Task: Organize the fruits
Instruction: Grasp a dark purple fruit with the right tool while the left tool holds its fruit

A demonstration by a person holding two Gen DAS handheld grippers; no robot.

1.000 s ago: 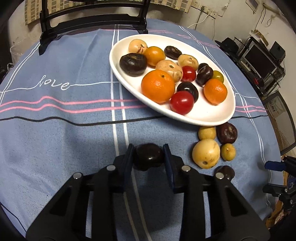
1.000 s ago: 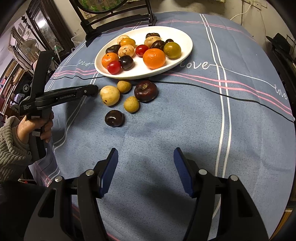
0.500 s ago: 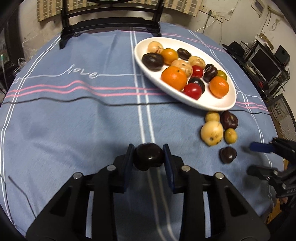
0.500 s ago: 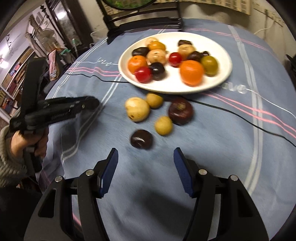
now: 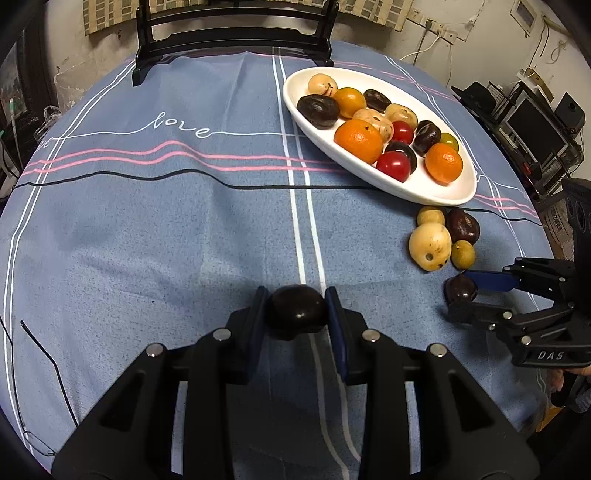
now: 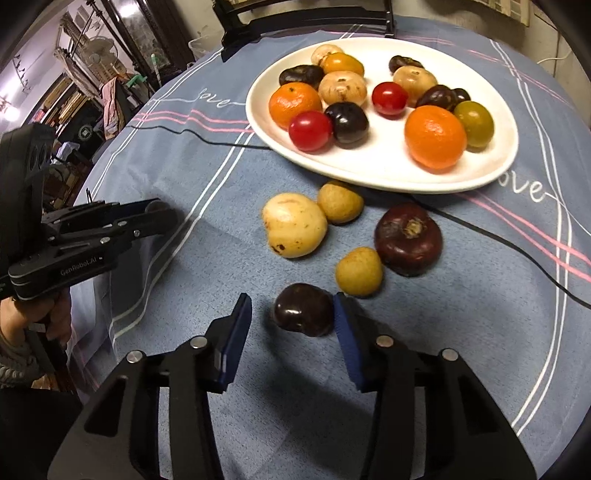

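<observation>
A small, glossy dark purple fruit (image 5: 296, 312) is pinched between the blue pads of the left gripper (image 5: 296, 314), above the blue tablecloth (image 5: 166, 229) near its white double stripe. A second dark fruit (image 6: 303, 309) lies on the cloth between the jaws of the right gripper (image 6: 293, 325), which are closing; the right pad is seen touching or almost touching it, while the left pad stands clear. At one o'clock from this fruit, just beside the right pad, a small round yellow fruit (image 6: 358, 271) is found; beyond it lie a flattened maroon fruit (image 6: 408, 238), a larger pale yellow speckled fruit (image 6: 294, 224) and another small yellow one (image 6: 340, 202). At twelve to one o'clock a smooth white oval plate (image 6: 384, 170) is crowded with oranges, red tomatoes, dark and pale fruits and a green one. Bare cloth is left open toward nine o'clock in the left wrist view. A black chair (image 5: 236, 33) stands at the far table edge.
</observation>
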